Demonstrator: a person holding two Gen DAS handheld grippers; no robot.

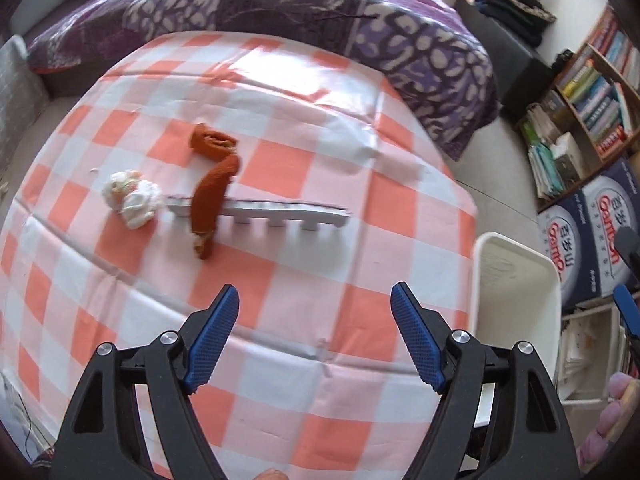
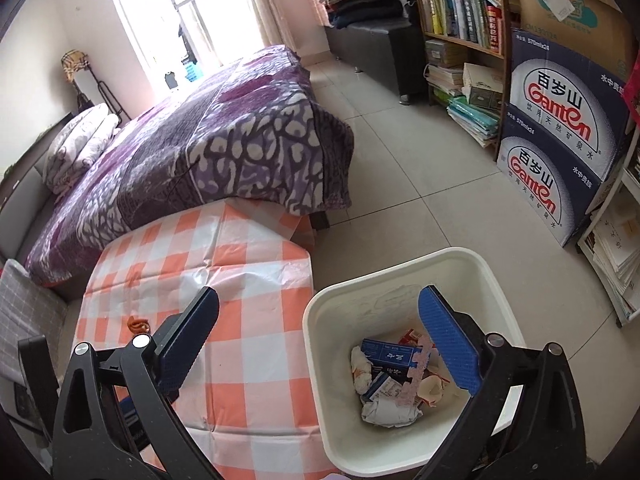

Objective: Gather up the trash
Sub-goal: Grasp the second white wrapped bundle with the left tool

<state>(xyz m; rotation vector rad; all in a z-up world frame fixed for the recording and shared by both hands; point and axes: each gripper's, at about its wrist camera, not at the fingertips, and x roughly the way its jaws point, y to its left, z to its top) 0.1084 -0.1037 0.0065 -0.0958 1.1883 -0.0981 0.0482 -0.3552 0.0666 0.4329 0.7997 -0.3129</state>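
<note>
On the checked tablecloth [image 1: 280, 280] lie an orange peel strip [image 1: 212, 184], a crumpled white tissue [image 1: 132, 198] to its left and a white notched foam strip [image 1: 280, 214] under the peel. My left gripper [image 1: 314, 308] is open and empty, hovering nearer than these. My right gripper [image 2: 320, 312] is open and empty above the white bin [image 2: 360, 440], which holds blue cartons, crumpled paper and a pink foam strip [image 2: 416, 376]. The bin's rim also shows in the left wrist view [image 1: 516, 252]. A bit of peel [image 2: 138, 323] shows in the right wrist view.
A bed with a purple patterned blanket [image 2: 200, 140] touches the table's far side. Bookshelves [image 2: 460, 12] and stacked water cartons [image 2: 560, 132] stand at the right, across a tiled floor [image 2: 400, 168]. A grey cushion [image 2: 24, 312] lies left of the table.
</note>
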